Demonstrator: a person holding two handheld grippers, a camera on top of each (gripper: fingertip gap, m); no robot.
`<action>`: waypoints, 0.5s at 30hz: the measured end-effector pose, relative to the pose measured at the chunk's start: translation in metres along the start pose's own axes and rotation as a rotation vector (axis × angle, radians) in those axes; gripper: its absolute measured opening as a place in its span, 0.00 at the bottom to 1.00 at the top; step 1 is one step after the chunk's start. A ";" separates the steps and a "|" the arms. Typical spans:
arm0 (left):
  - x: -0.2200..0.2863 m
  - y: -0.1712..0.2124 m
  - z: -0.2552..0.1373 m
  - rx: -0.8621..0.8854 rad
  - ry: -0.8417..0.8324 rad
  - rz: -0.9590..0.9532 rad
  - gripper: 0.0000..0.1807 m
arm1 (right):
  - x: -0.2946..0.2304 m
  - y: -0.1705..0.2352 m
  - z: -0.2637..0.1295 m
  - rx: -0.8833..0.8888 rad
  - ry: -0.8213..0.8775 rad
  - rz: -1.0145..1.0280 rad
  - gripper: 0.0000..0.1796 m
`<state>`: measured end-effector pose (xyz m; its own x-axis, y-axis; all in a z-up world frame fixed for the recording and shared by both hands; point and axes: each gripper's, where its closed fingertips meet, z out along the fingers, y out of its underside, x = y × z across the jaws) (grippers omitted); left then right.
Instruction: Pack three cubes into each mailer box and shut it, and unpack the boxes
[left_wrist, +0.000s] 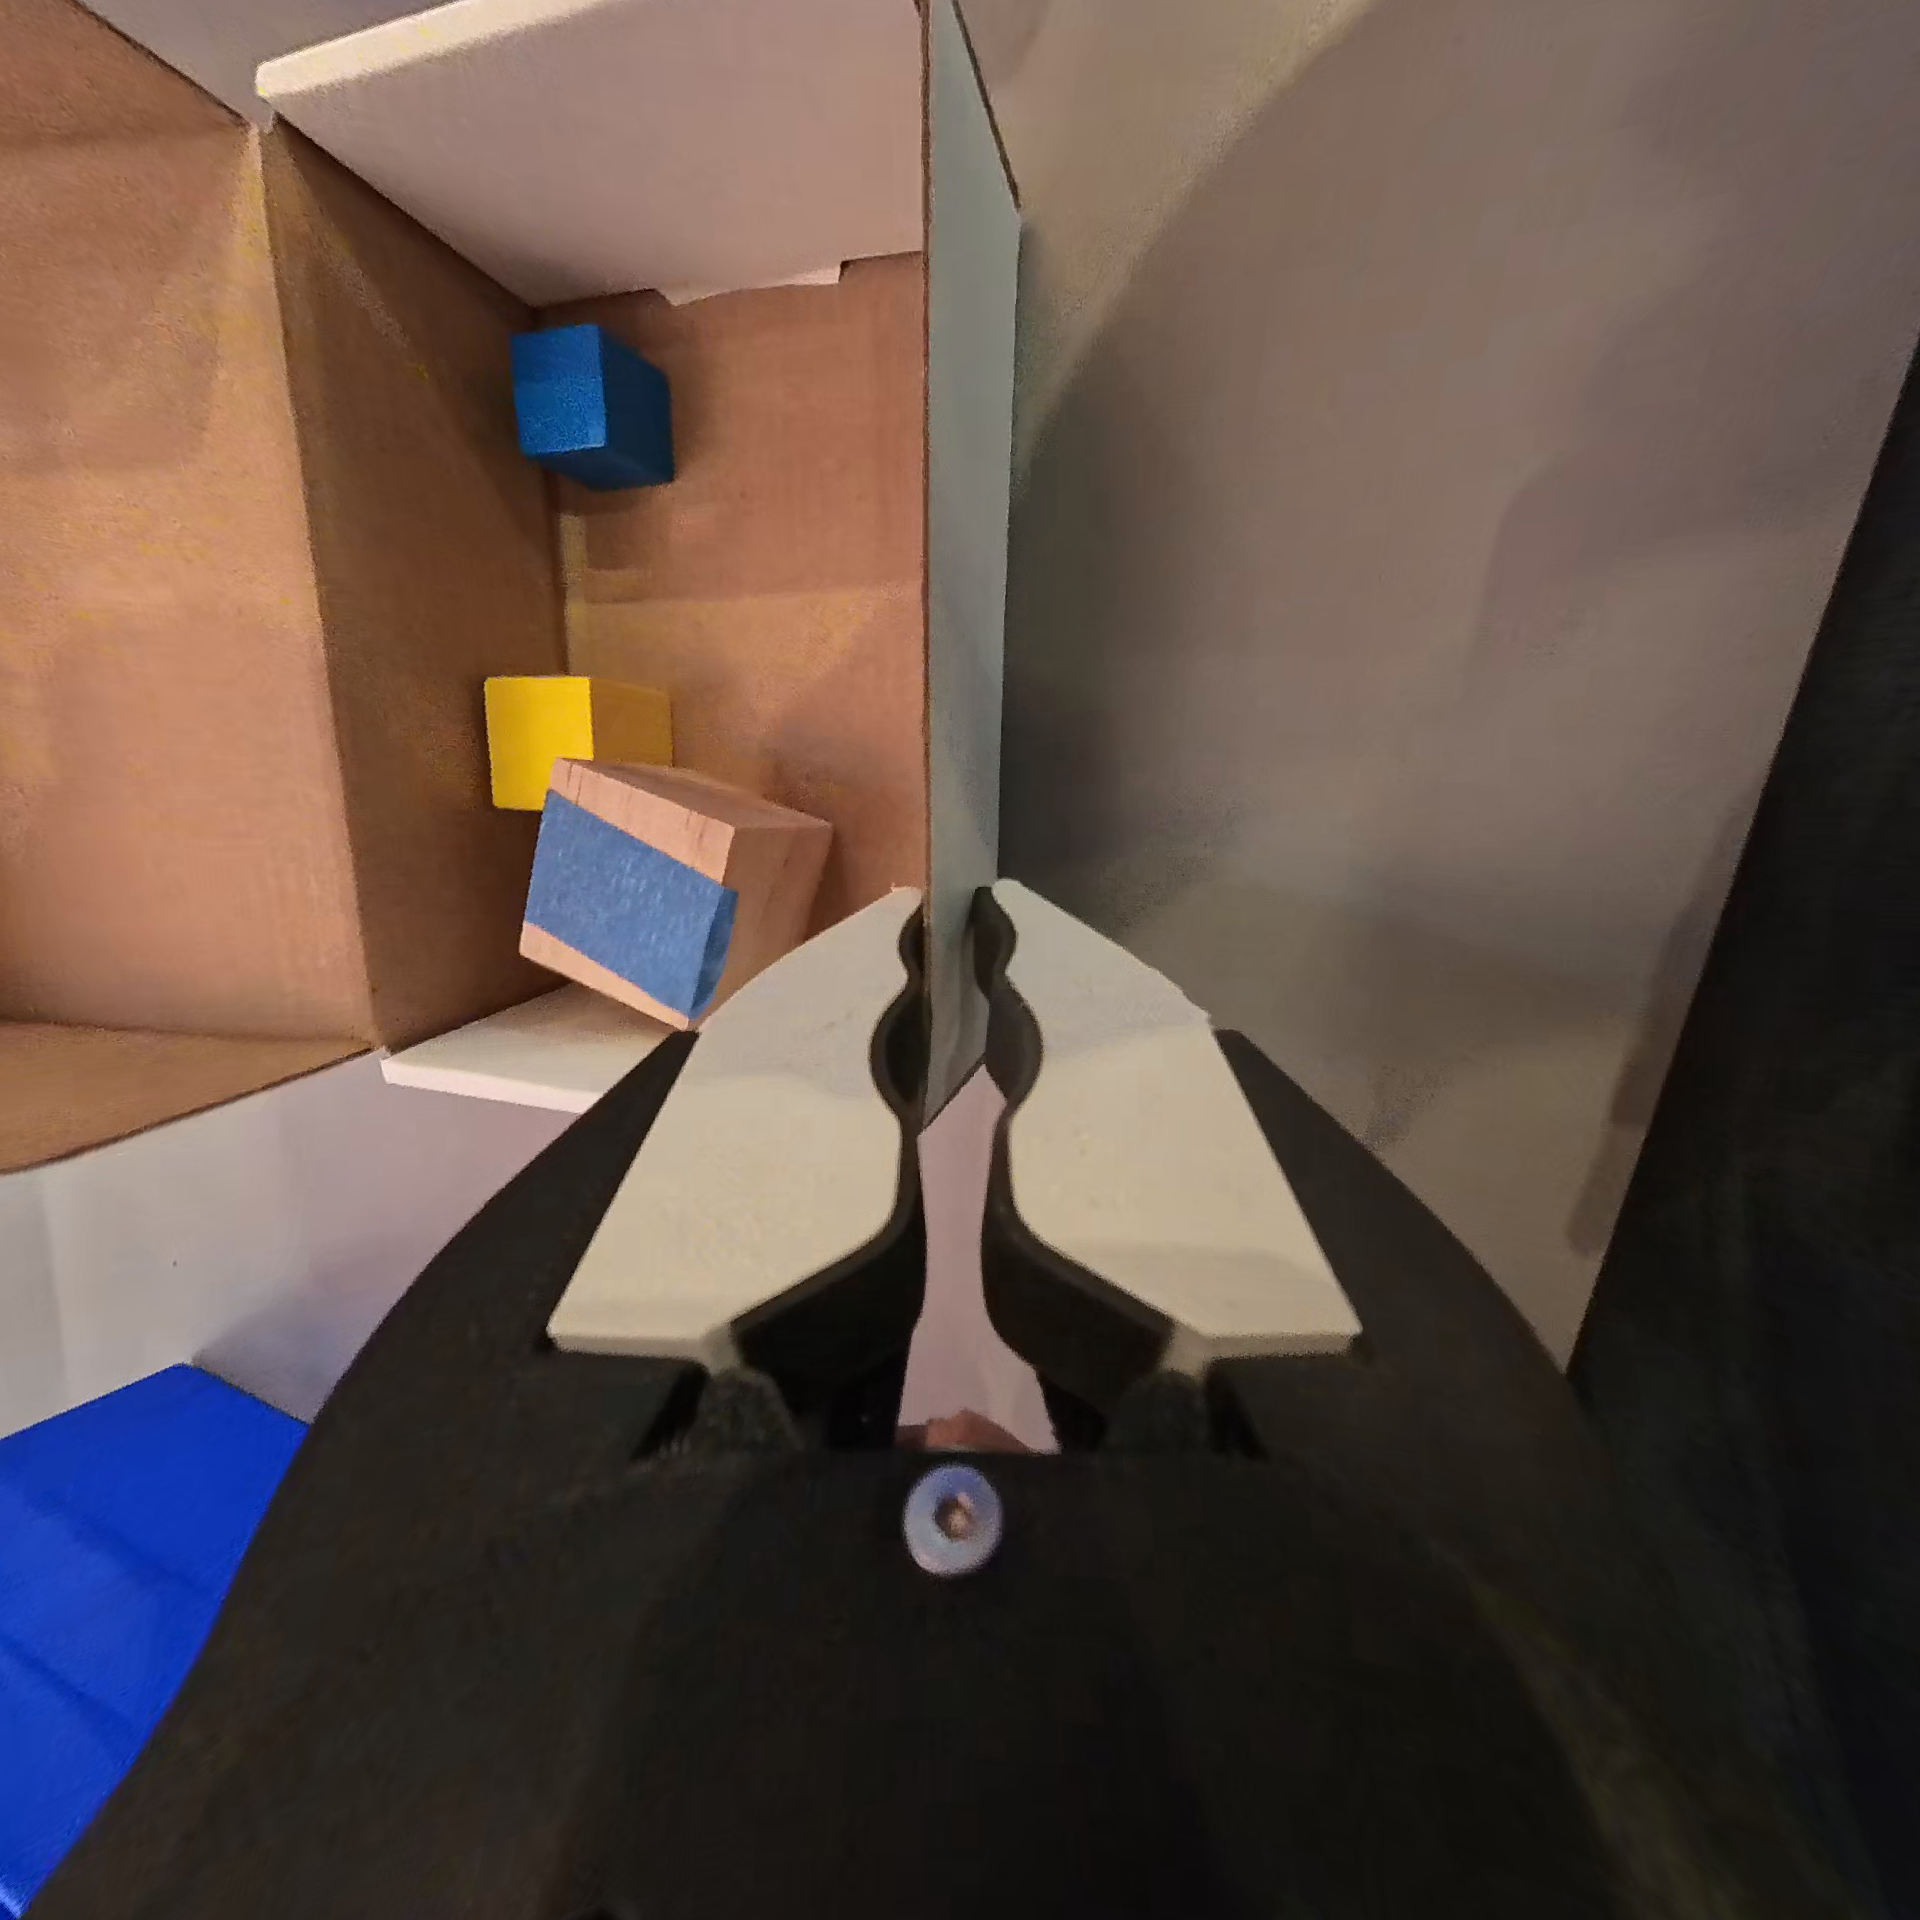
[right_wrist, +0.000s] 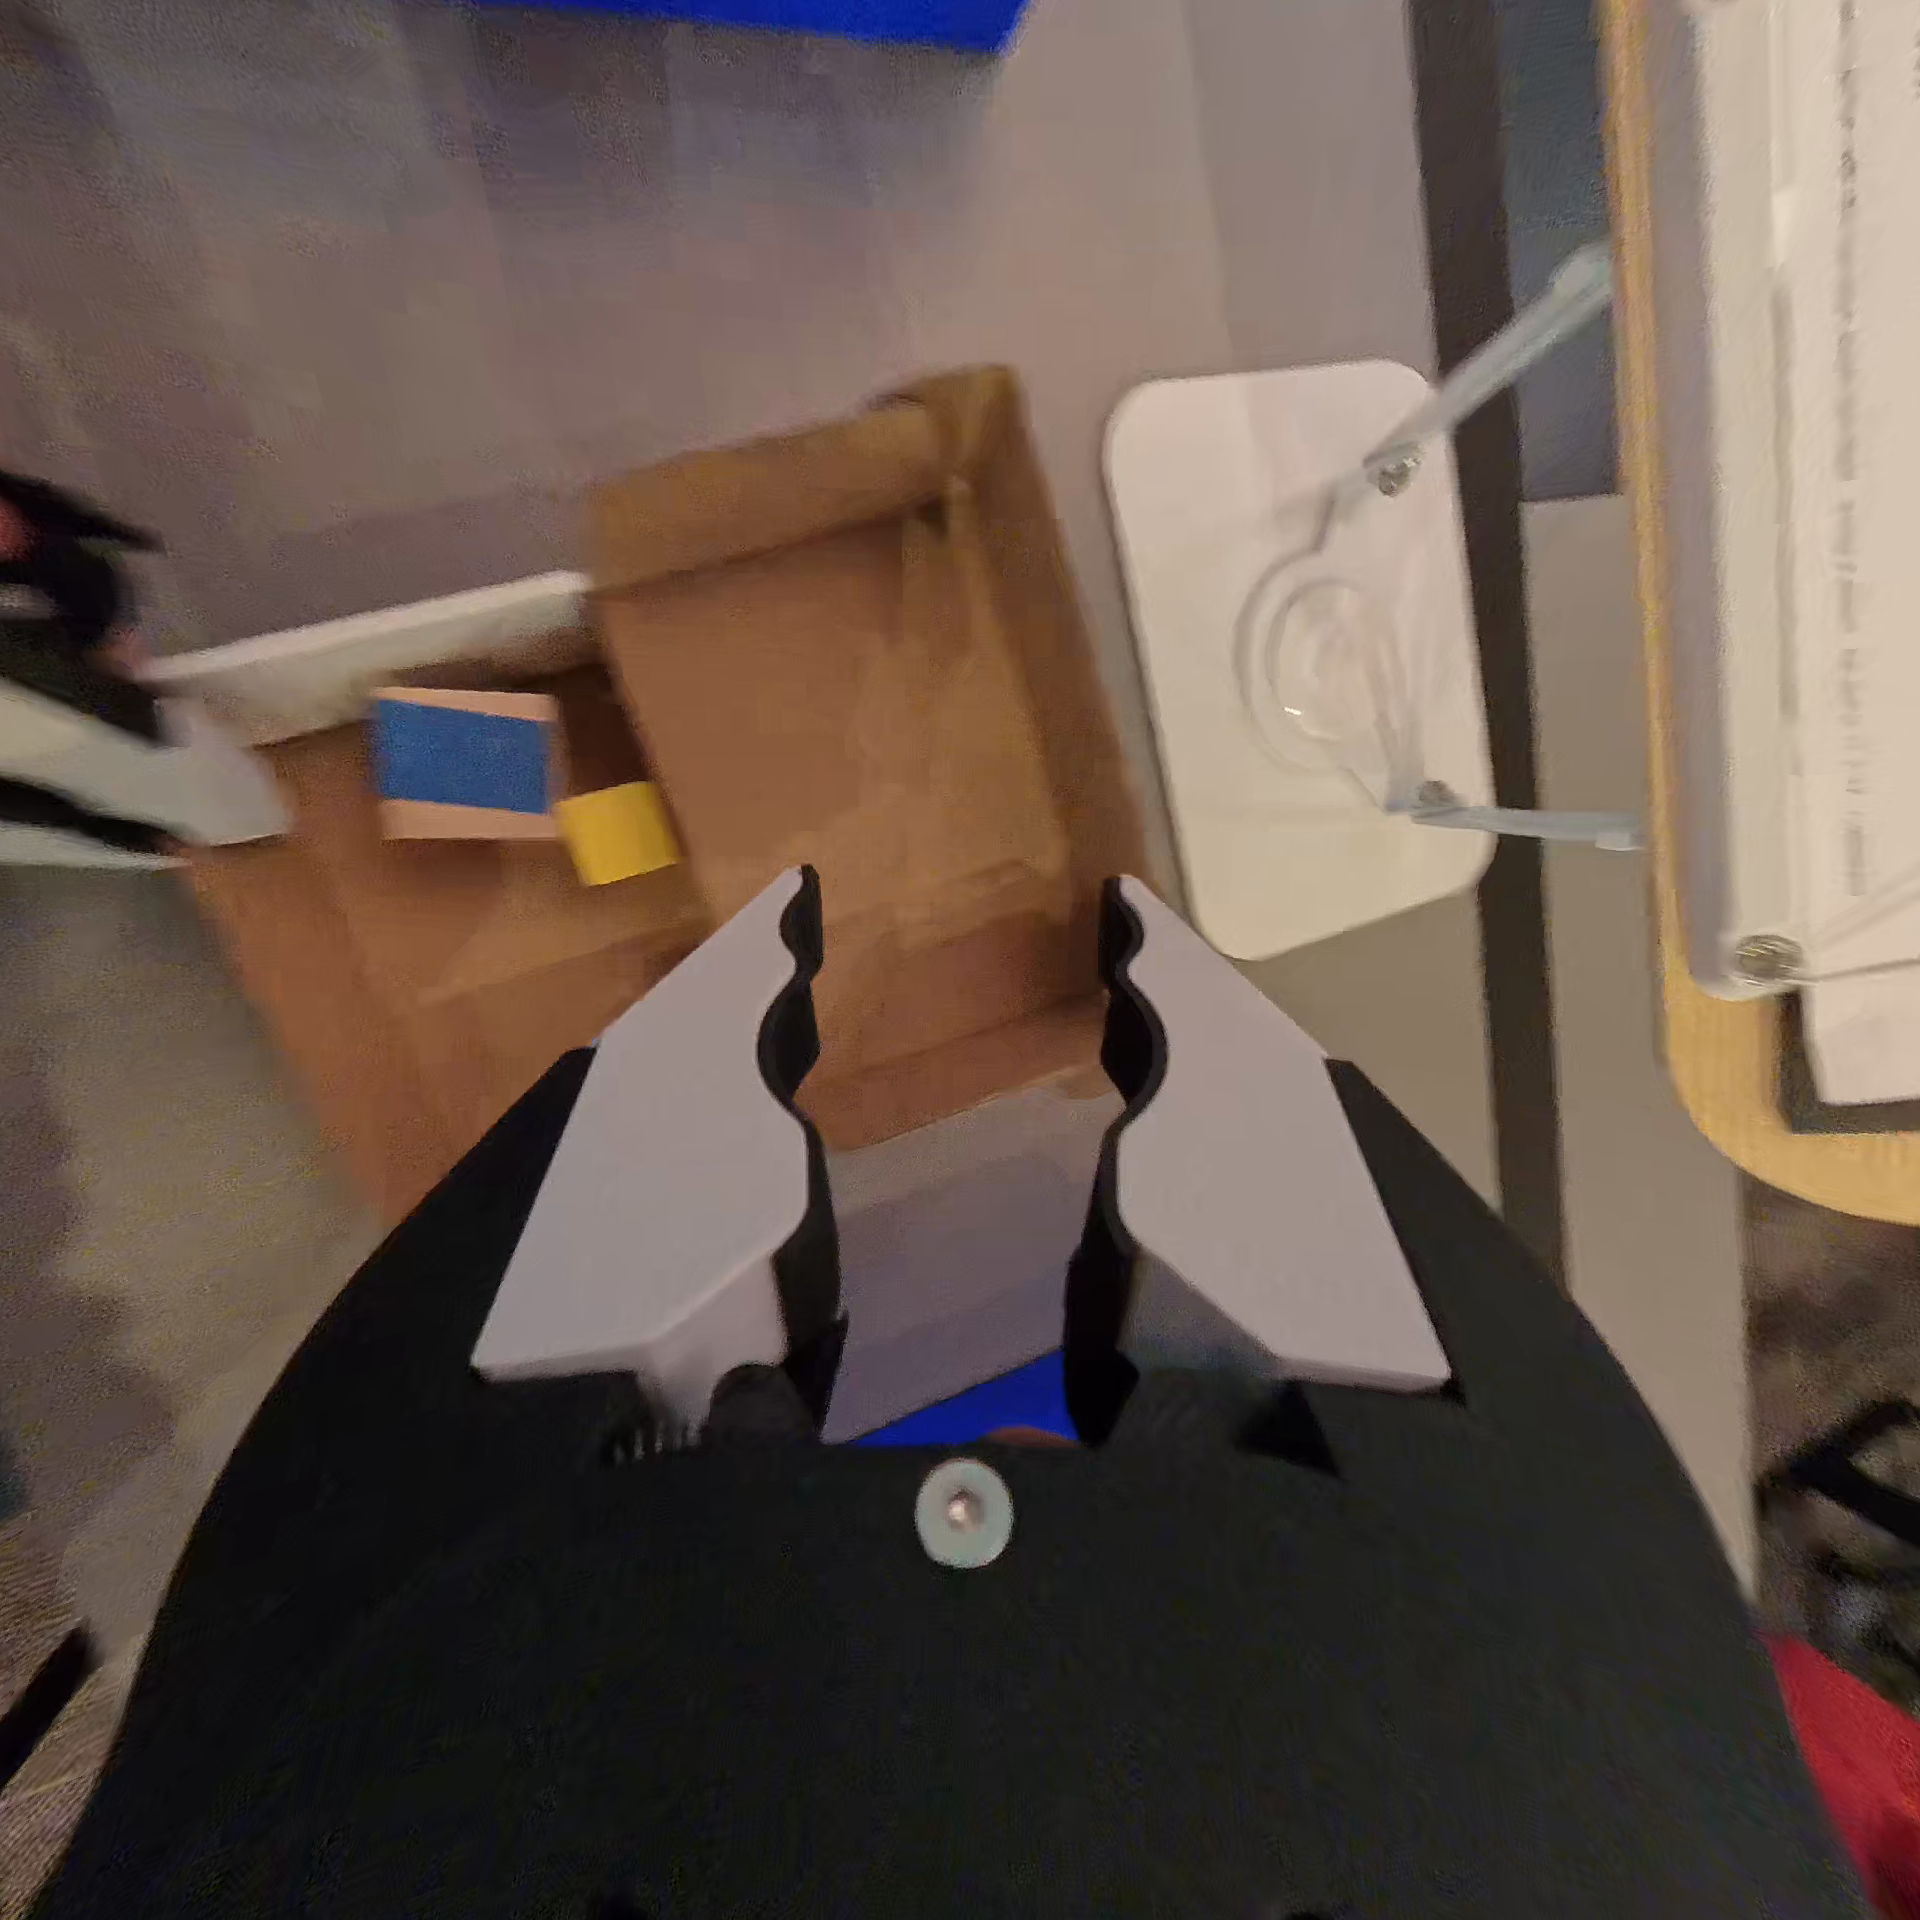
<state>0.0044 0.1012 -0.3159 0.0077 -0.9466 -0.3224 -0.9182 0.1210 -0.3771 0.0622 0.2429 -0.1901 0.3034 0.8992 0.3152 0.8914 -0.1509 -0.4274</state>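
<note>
The left gripper (left_wrist: 948, 925) pinches the thin upright side wall (left_wrist: 966, 582) of the open mailer box (left_wrist: 416, 644); just beyond its tips the taped wooden cube (left_wrist: 665, 894) leans against the yellow cube (left_wrist: 540, 738), with the blue cube (left_wrist: 587, 405) apart in the far corner. The right gripper (right_wrist: 961, 914) hovers spread over the box's bare lid panel (right_wrist: 883, 748); the white stand base (right_wrist: 1299, 644) sits just beside that panel's edge.

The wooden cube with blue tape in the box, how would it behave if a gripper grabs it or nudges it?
The wooden cube with blue tape looks solid and stiff, so it should not deform in a pinch. Its flat faces suggest sliding on the cardboard floor of the mailer box rather than rolling. It sits close against the yellow cube, so a push would probably shove that too.
</note>
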 end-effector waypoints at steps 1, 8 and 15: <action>0.000 0.000 0.000 0.001 0.000 -0.004 0.03 | -0.015 -0.002 -0.006 0.020 -0.054 0.004 0.28; 0.000 -0.001 0.000 0.000 -0.014 0.001 0.03 | -0.104 0.013 0.027 -0.047 -0.262 -0.027 0.34; 0.000 0.000 0.000 0.004 -0.022 -0.001 0.03 | -0.132 0.006 0.070 -0.029 -0.272 -0.074 0.31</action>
<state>0.0049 0.1013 -0.3159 0.0171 -0.9397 -0.3415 -0.9168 0.1216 -0.3804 0.0039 0.1523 -0.2938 0.1391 0.9848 0.1037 0.9182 -0.0890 -0.3860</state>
